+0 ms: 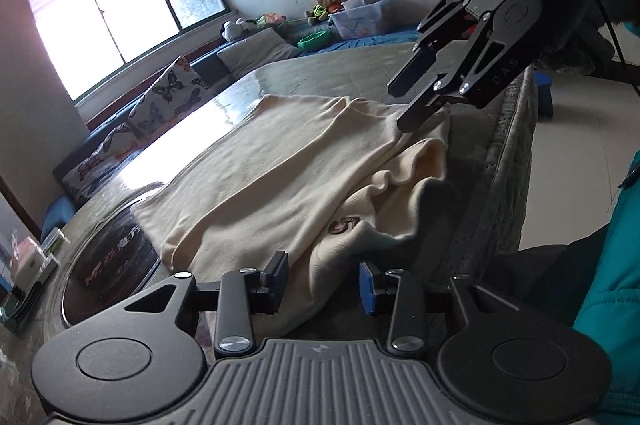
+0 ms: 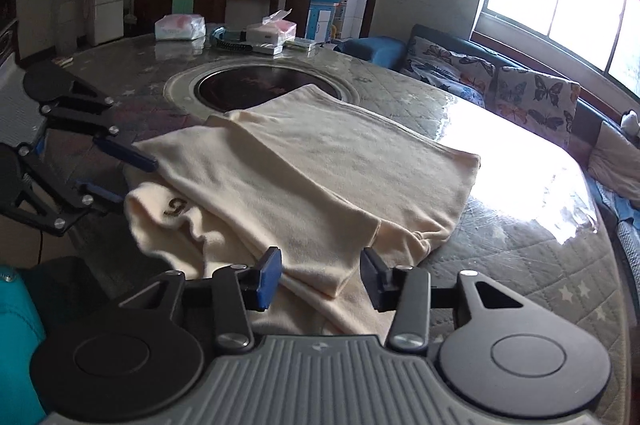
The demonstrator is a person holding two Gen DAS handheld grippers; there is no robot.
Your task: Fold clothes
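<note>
While the cream garment (image 2: 320, 177) lies folded on the table (image 2: 520, 265) | left gripper (image 1: 324, 281) jaws wide; right gripper (image 2: 320, 277) jaws wide

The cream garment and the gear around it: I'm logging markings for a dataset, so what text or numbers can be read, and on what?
"5": brown figure on the cream garment; it looks like "9" in the right wrist view.
"DAS": faint letters on the right gripper, on its arm.
Reddish print on the dark round inset of the table: too blurred to read.
Packages at the table's far edge: too small.
</note>
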